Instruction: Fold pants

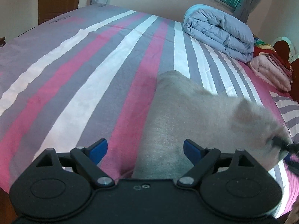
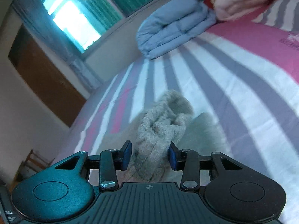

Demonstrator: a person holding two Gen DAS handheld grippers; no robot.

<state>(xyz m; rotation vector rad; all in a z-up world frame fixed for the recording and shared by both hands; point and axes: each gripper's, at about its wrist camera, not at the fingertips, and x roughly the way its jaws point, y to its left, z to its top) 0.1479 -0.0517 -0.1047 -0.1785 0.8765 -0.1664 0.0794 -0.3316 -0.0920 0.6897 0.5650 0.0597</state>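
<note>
The grey fleecy pants (image 1: 186, 123) lie on the bed's pink, grey and white striped sheet (image 1: 78, 78), toward its near right part, with one rounded end reaching up the bed. The left gripper (image 1: 145, 148) hovers over the near end of them with its blue-padded fingers (image 1: 99, 149) spread wide; the cloth sits below and between the jaws, but neither pad presses on it. The right gripper (image 2: 149, 156) has a bunched, wrinkled fold of the pants (image 2: 158, 130) between its blue pads (image 2: 127, 155), which sit against the cloth on both sides, pinching it.

To the left of the pants the sheet runs bare and flat right out to the far and left edges of the bed. The far right corner is crowded: a folded pale blue quilt (image 1: 218, 31) lies by the wall, and a stack of pink folded bedding (image 1: 271, 71) sits just beside it at the right edge.
</note>
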